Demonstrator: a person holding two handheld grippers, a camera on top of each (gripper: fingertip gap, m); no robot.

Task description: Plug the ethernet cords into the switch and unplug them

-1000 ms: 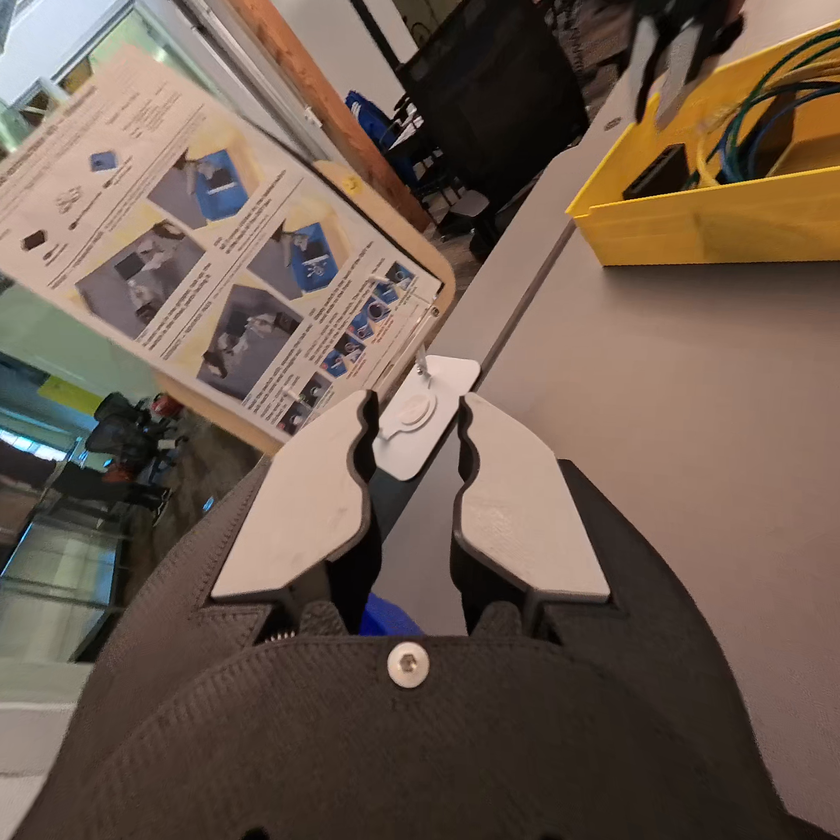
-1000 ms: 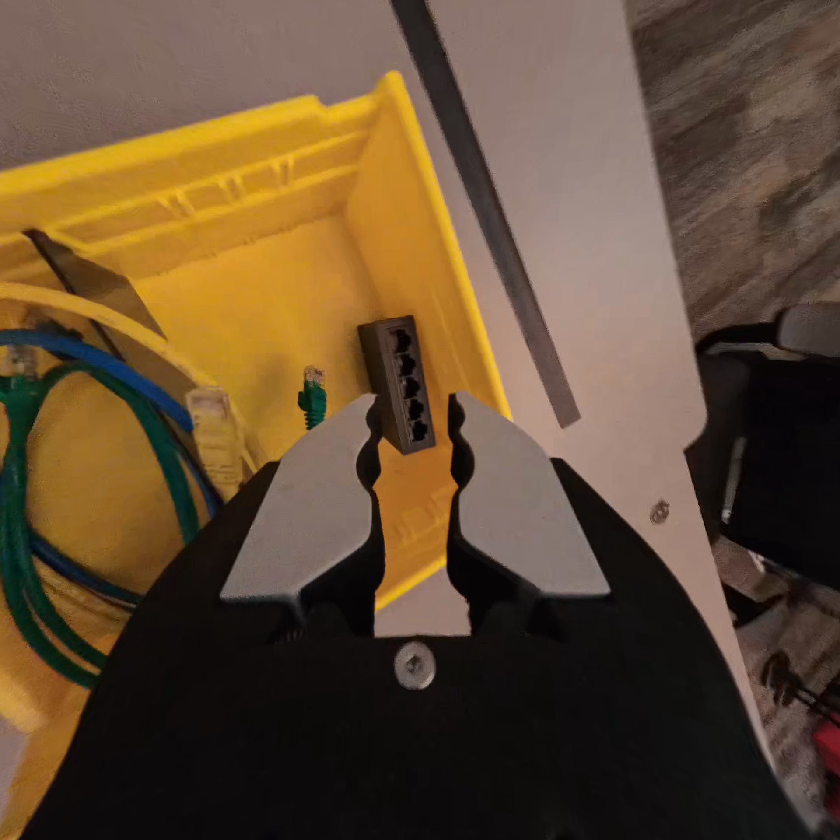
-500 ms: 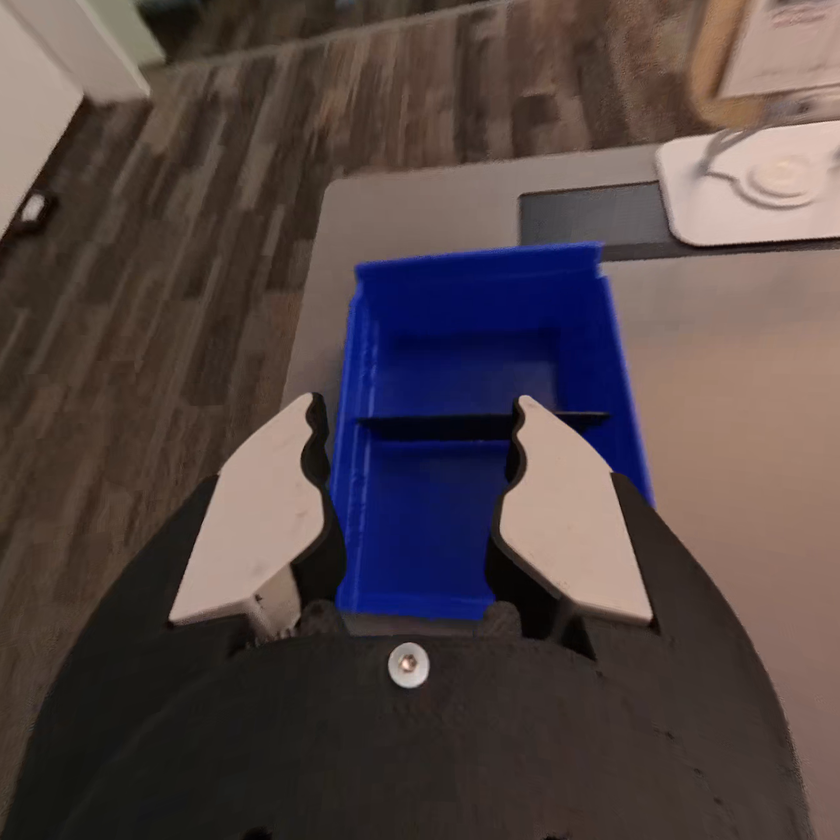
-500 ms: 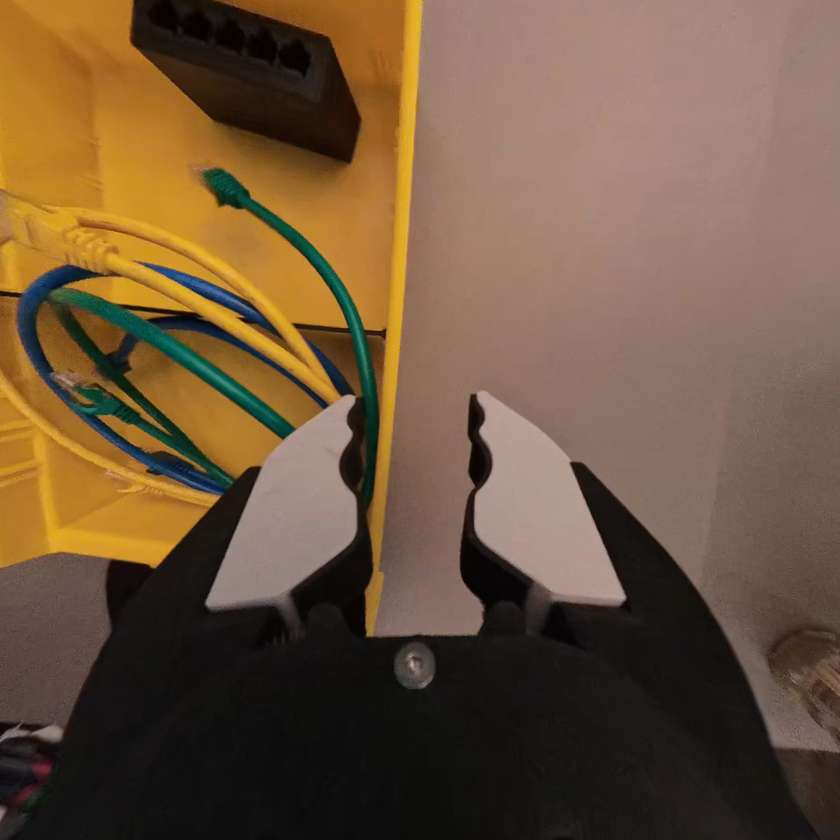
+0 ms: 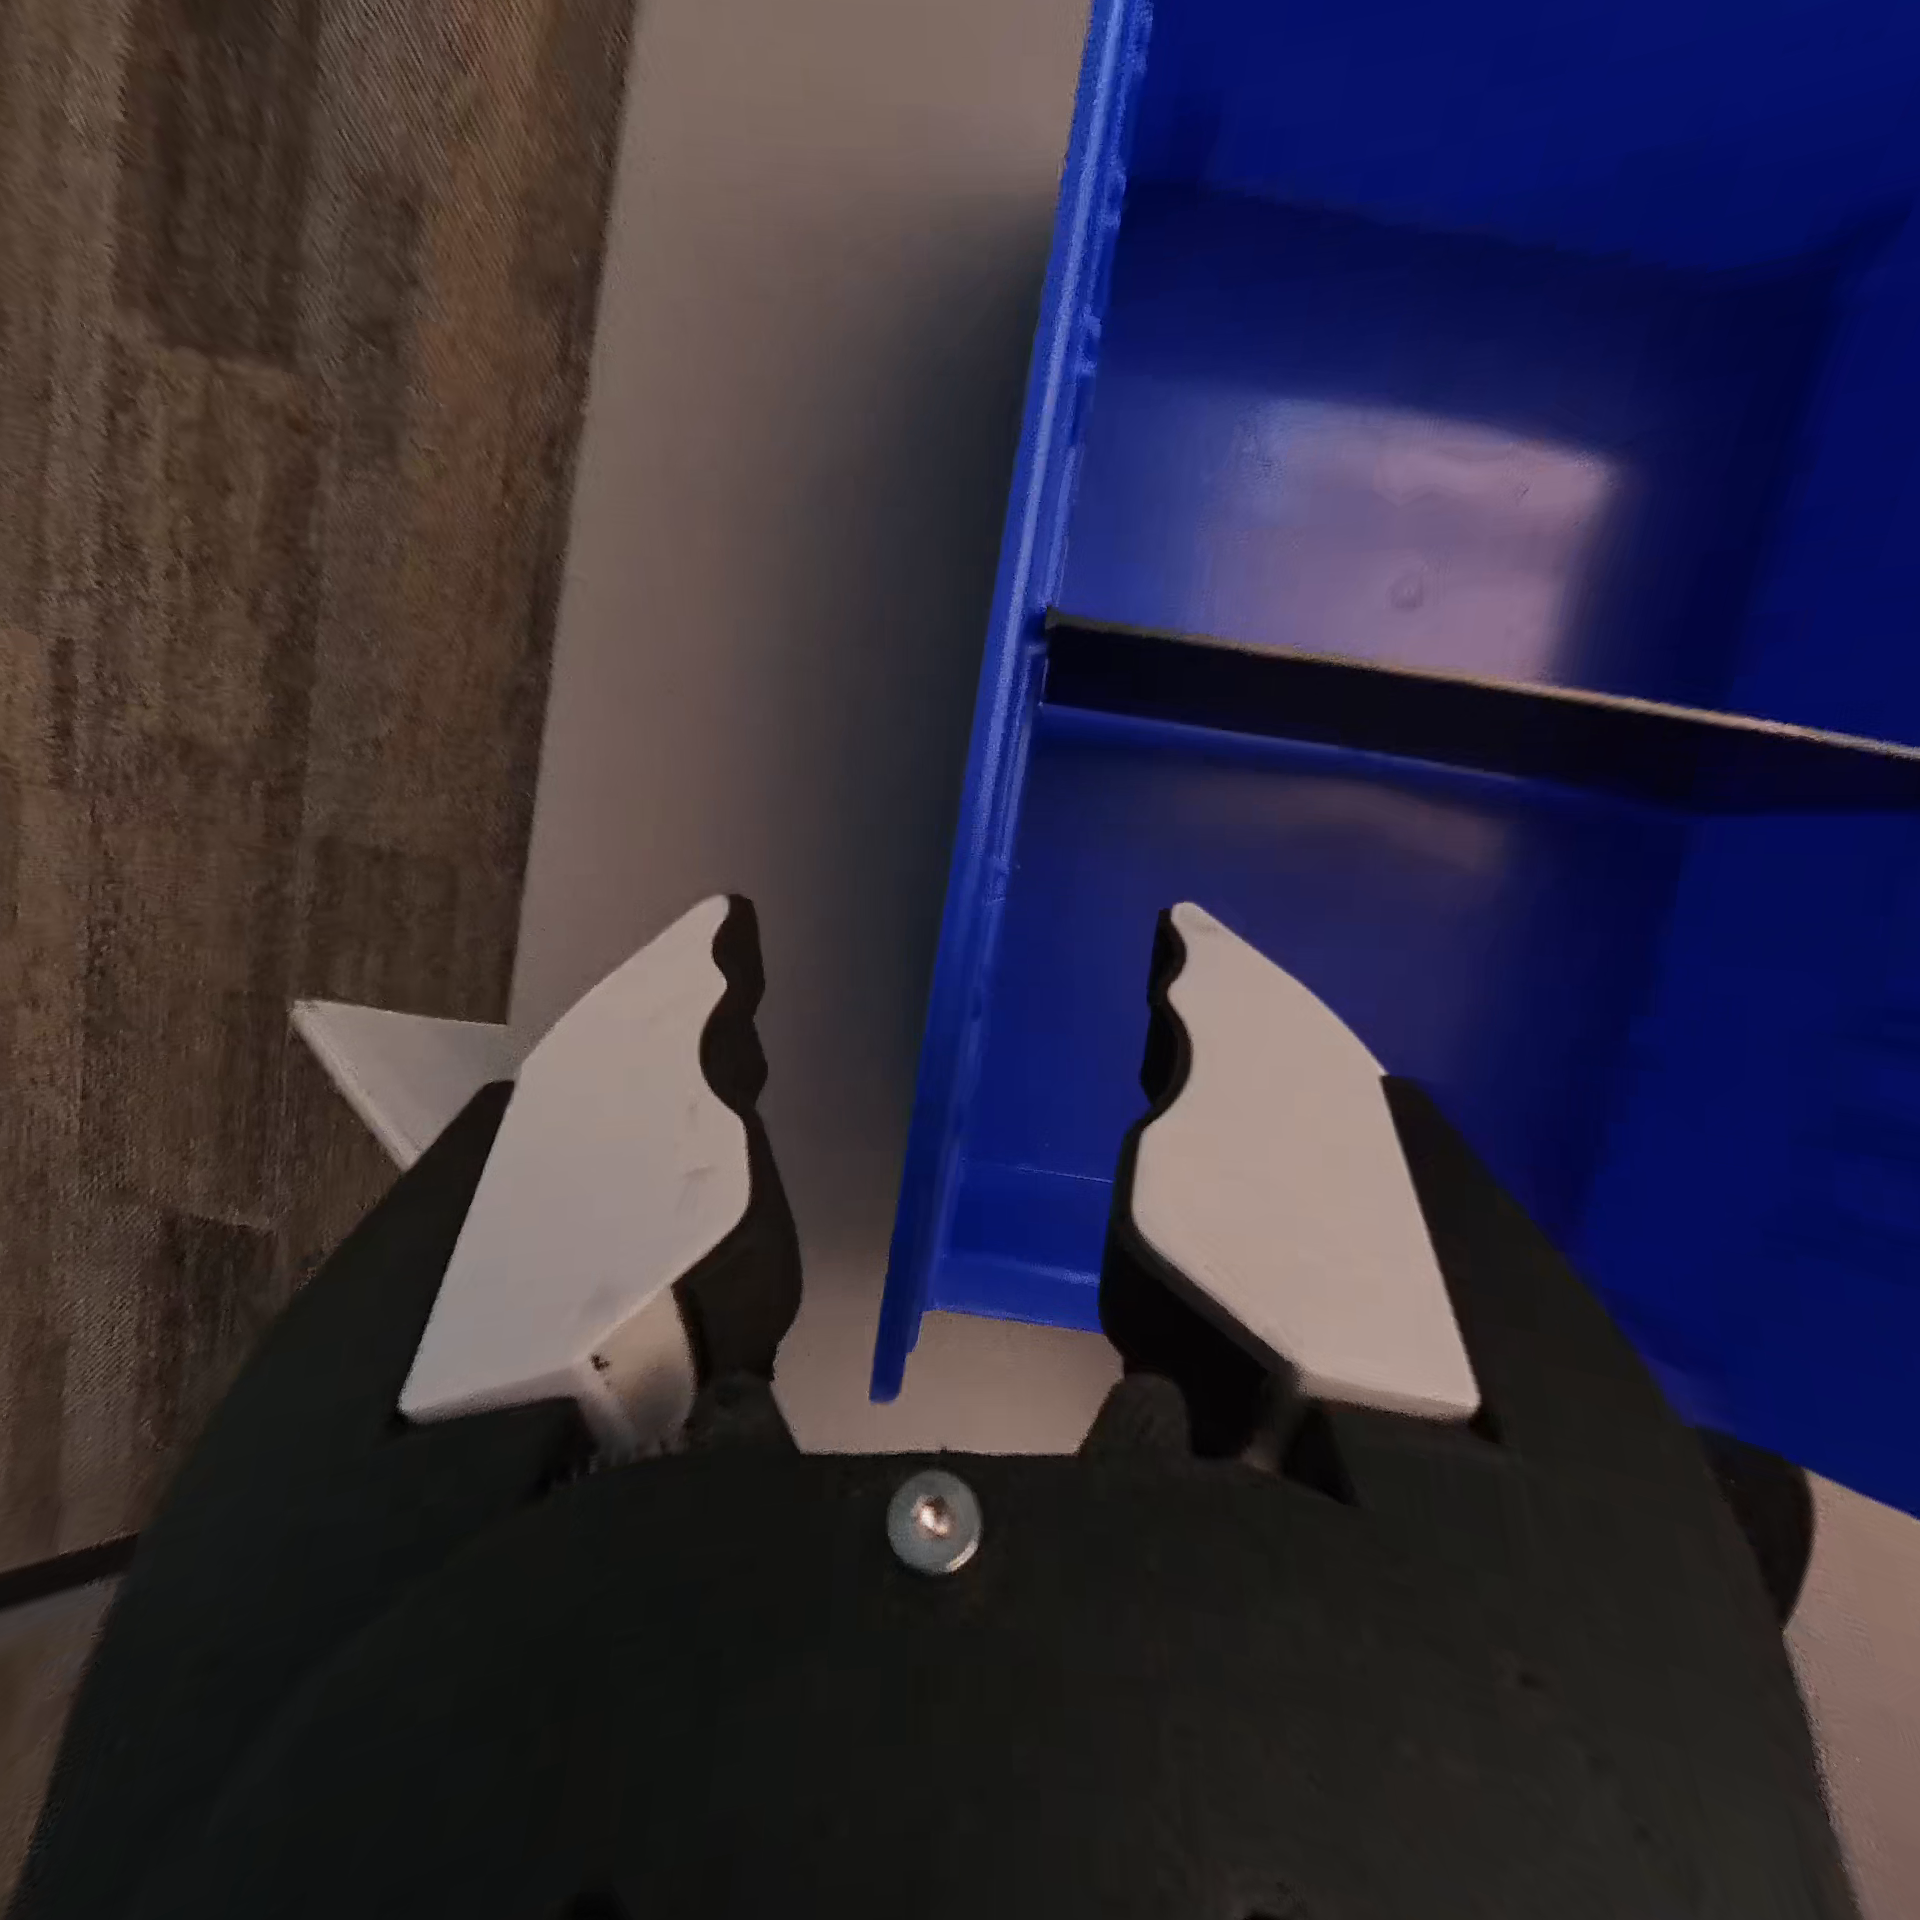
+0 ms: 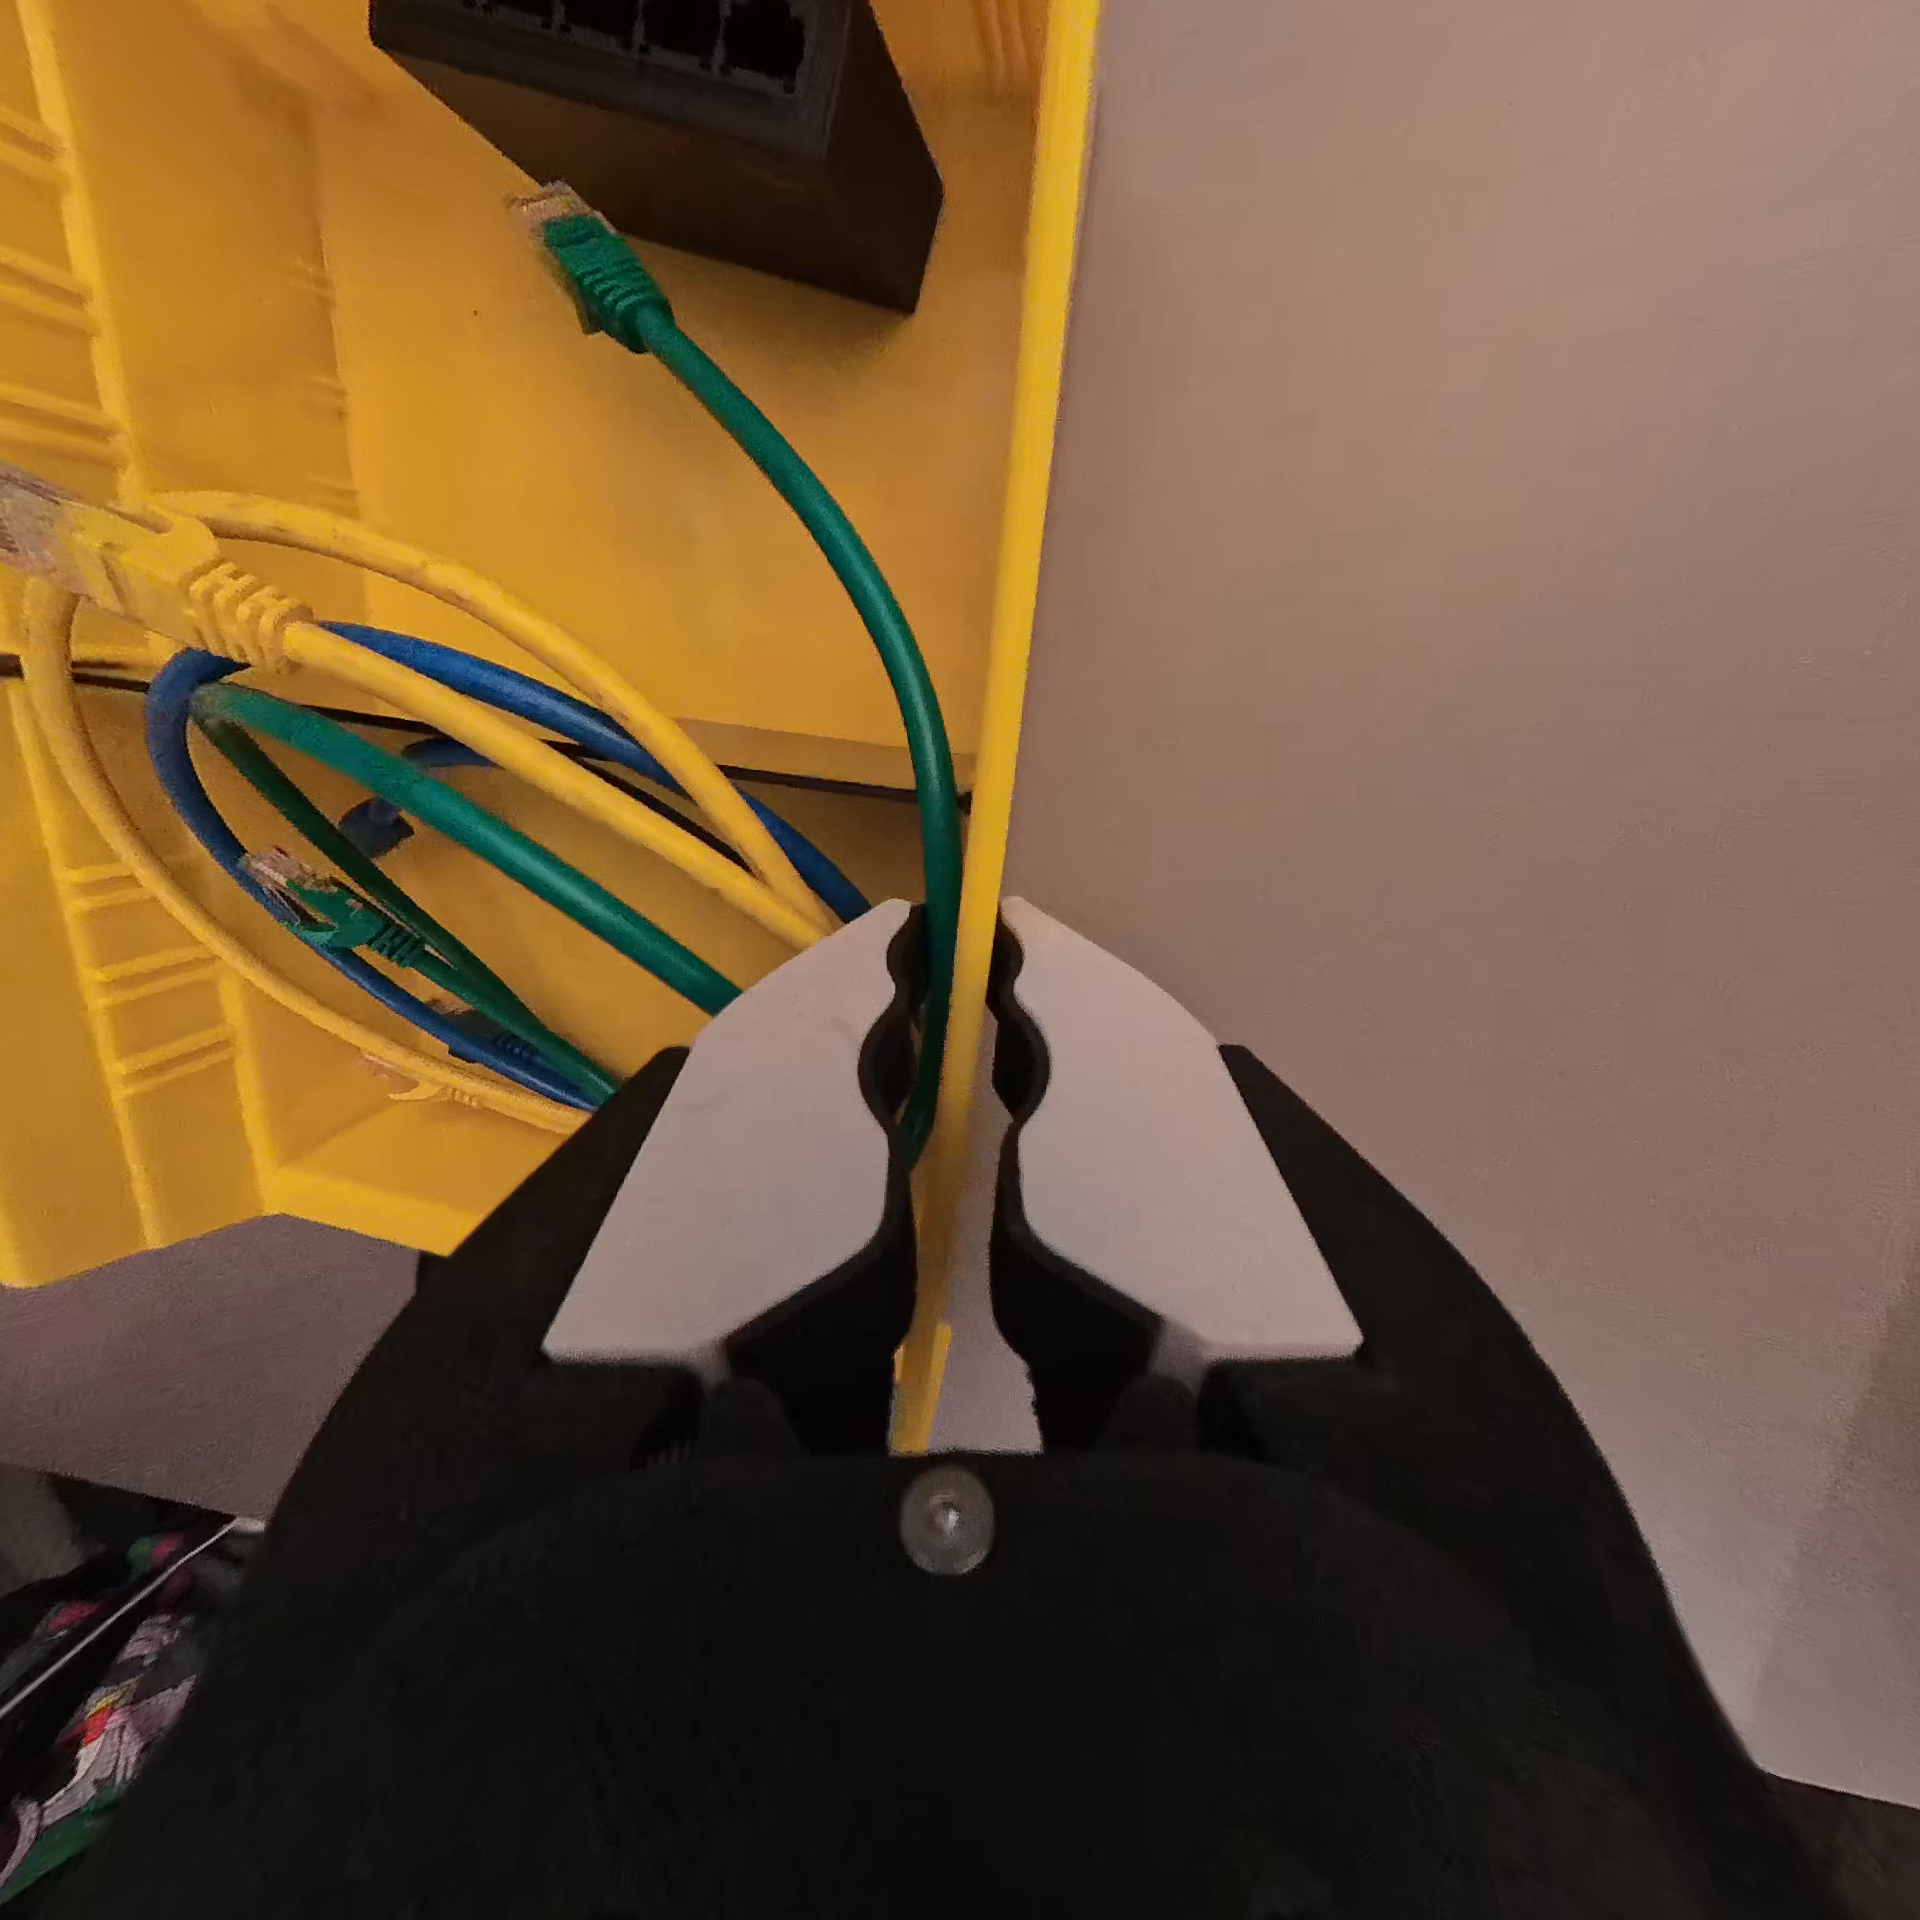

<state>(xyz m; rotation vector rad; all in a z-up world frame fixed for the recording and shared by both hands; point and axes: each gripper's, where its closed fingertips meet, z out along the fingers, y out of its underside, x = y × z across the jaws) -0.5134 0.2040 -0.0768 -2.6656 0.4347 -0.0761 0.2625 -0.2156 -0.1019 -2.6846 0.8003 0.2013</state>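
Note:
In the right wrist view, a black switch [image 6: 665,135] lies at the far end of a yellow bin [image 6: 1039,520]. A green cord [image 6: 831,520] with a loose plug [image 6: 597,260] curves back from beside the switch. Yellow [image 6: 156,571] and blue [image 6: 499,665] cords lie coiled across the bin's divider, unplugged. My right gripper [image 6: 956,914] is shut on the bin's right wall, with the green cord also between the jaws. My left gripper [image 5: 954,914] is open and straddles the left wall of a blue bin [image 5: 1049,520], one finger inside and one outside.
The blue bin holds only a black divider [image 5: 1455,707]. The grey table [image 5: 748,520] ends just left of the blue bin, above wood-look floor [image 5: 260,520]. A white flat corner [image 5: 395,1049] shows by my left finger. Bare table [image 6: 1455,623] lies right of the yellow bin. Some 90 centimeters of space lies between my two pairs of fingers.
My left gripper swung from the paper stand to the blue bin and came down over its left wall. My right gripper moved to the yellow bin's right wall and its jaws closed on it.

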